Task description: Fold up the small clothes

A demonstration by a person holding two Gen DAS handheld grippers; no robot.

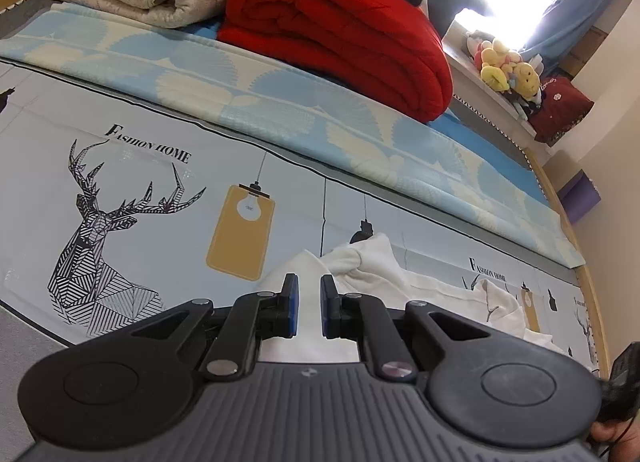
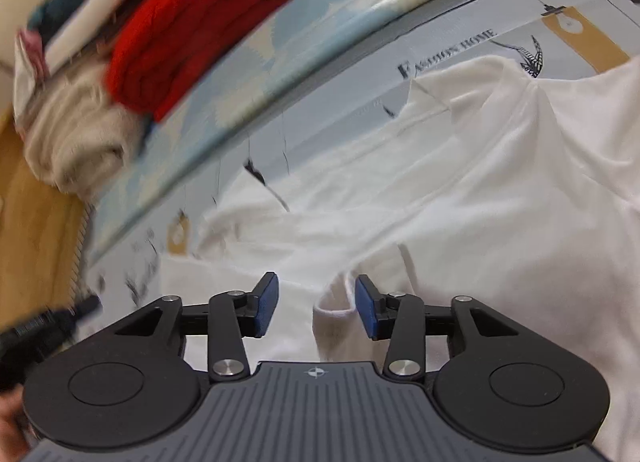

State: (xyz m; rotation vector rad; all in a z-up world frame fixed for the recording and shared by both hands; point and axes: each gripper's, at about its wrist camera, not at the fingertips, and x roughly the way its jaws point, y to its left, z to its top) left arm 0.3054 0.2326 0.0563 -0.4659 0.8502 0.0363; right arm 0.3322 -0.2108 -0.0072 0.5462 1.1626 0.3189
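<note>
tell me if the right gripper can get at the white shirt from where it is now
Probably yes. The right gripper is open, and a fold of the white shirt already sits between its fingers. Nothing lies between them, though the view is motion-blurred.

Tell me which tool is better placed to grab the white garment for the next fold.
Probably the right tool: it is open with a raised fold of the white garment right between its fingers. The left tool is also open, but it sits at the garment's edge with only flat cloth ahead.
</note>
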